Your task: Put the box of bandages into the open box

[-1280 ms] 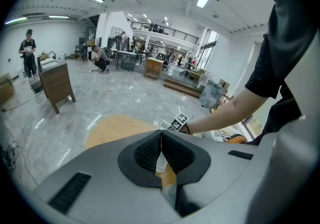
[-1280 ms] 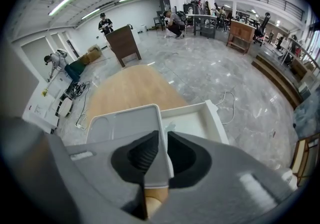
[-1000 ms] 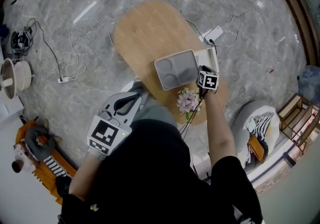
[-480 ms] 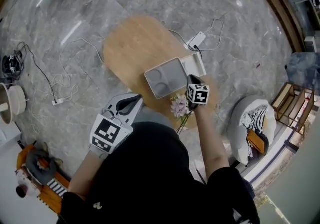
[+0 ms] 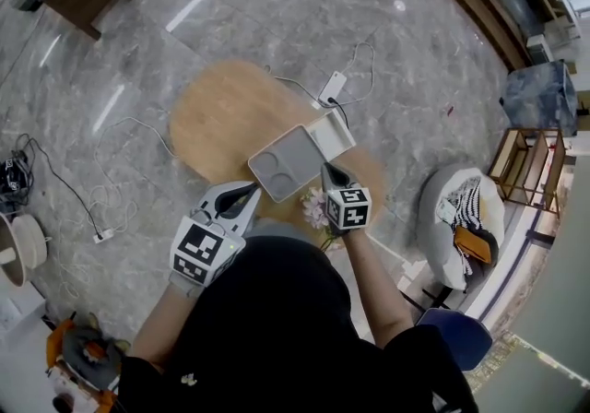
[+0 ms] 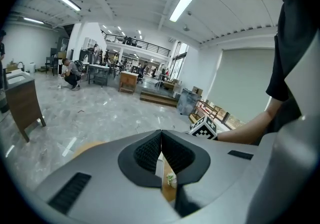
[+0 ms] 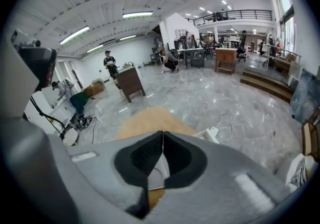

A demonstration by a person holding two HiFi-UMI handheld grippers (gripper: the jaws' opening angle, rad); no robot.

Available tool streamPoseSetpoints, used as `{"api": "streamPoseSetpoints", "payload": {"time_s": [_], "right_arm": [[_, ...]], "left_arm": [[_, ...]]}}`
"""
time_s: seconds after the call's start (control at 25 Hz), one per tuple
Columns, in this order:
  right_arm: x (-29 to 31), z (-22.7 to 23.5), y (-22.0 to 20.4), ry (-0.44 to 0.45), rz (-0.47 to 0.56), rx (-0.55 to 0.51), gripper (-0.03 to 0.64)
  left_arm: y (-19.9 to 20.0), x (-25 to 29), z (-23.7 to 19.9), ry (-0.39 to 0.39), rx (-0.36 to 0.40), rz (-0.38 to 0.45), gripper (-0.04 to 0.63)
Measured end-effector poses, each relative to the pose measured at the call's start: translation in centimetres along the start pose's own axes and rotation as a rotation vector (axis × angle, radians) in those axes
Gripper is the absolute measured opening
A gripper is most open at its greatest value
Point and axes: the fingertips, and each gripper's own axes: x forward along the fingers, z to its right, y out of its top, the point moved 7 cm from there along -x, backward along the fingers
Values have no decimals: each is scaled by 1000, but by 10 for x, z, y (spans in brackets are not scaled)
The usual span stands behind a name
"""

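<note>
Fingers of left gripper [image 6: 161, 135] and right gripper [image 7: 162, 137] meet, clenched on nothing, per gripper views; head view adds placement: both near grey recessed tray [image 5: 288, 162] on oval tabletop [image 5: 217, 112].

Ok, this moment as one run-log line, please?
left gripper: fingers shut, empty | right gripper: fingers shut, empty, near open white box with grey lid | bandage box: not visible
</note>
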Motion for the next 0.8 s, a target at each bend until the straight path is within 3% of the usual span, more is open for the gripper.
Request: {"api": "streamPoseSetpoints", "payload": {"time_s": [0.28, 0.8], "right_arm": [[-62, -21, 26, -27, 113, 60, 0], [-175, -53, 96, -93, 376, -69, 0]], "left_arm": [[20, 12, -6, -46, 29, 41, 11], [68, 19, -1, -140, 144, 153, 11]]}}
